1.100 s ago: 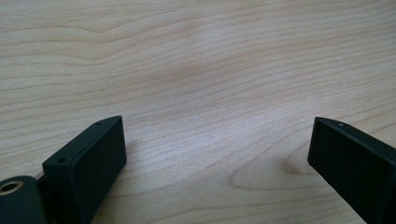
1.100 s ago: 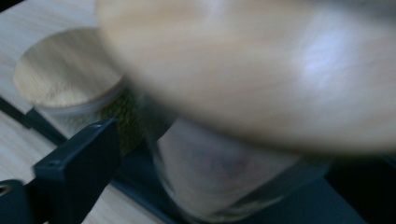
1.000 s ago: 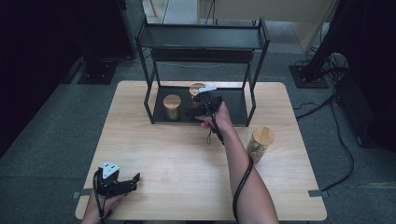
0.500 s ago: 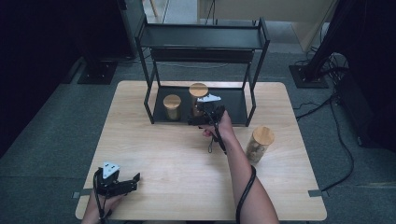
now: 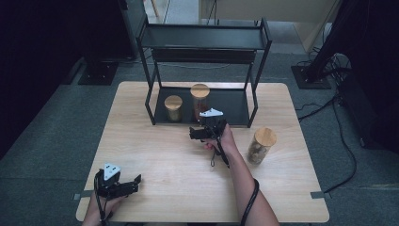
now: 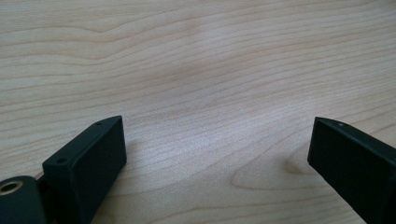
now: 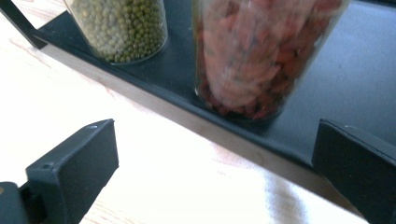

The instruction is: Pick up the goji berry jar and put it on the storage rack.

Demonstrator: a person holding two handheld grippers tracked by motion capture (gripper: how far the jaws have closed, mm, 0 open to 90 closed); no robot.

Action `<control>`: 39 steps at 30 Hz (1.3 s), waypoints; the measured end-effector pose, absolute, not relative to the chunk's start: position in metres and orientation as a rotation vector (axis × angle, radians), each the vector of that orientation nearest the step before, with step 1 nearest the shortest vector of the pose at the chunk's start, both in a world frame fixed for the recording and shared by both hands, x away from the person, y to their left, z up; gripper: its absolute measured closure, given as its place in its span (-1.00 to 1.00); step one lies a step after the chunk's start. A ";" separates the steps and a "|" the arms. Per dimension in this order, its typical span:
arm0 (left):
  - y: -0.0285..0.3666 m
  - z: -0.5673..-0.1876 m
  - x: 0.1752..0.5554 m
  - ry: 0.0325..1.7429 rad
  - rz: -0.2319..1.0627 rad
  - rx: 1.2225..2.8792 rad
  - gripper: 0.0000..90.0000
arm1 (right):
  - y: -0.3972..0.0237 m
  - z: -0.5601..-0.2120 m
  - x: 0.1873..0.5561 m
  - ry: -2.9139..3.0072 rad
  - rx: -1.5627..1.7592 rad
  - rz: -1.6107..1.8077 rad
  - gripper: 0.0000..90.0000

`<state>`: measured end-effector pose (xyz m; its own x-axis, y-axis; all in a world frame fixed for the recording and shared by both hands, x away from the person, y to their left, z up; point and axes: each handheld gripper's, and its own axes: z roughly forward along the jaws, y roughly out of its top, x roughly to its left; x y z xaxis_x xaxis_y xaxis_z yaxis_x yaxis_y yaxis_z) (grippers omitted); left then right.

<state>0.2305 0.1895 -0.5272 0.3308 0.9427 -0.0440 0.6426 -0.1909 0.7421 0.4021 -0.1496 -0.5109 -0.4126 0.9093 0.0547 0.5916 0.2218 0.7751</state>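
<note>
**Red-filled jar released on the rack's lower shelf; right gripper backing off**

High view: the tall jar (image 5: 200,101) with the wooden lid now stands upright on the lower shelf of the black rack (image 5: 205,43), just right of the shorter jar (image 5: 173,108). A second ago it was tilted in the right gripper (image 5: 197,133) at the shelf's edge; half a second ago it was already upright with the gripper close against it. Now the gripper has drawn back toward the person, over the table (image 5: 155,155) just near of the shelf, apart from the jar. I judge this placement done, with a third jar (image 5: 260,145) standing on the table to the right as the likely next one. The left gripper (image 5: 124,187) rests at the near left corner, as before.

Left gripper view: the jaws stand wide apart, holding nothing, over bare wood grain (image 6: 196,84).

Right gripper view: the jaws are spread wide and empty. Beyond them the jar of reddish pieces (image 7: 261,56) sits on the dark shelf, with the jar of small green beans (image 7: 119,28) to its left.

No brand, label or writing is legible on any jar, the rack or the grippers.
</note>
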 end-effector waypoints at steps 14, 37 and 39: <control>0.189 -0.527 0.230 1.392 0.572 1.927 -0.90 | -0.149 -0.529 0.390 2.142 1.377 0.999 -0.97; 0.190 -0.527 0.230 1.386 0.563 1.924 -0.90 | -0.154 -0.531 0.364 2.155 1.393 0.996 -0.96; 0.190 -0.527 0.230 1.386 0.564 1.924 -0.90 | -0.155 -0.531 0.362 2.153 1.396 0.998 -0.96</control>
<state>0.2301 0.1896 -0.5273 0.3359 0.9407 -0.0467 0.6411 -0.1921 0.7430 0.3616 -0.1546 -0.5305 -0.4305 0.9007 0.0577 0.6262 0.2520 0.7378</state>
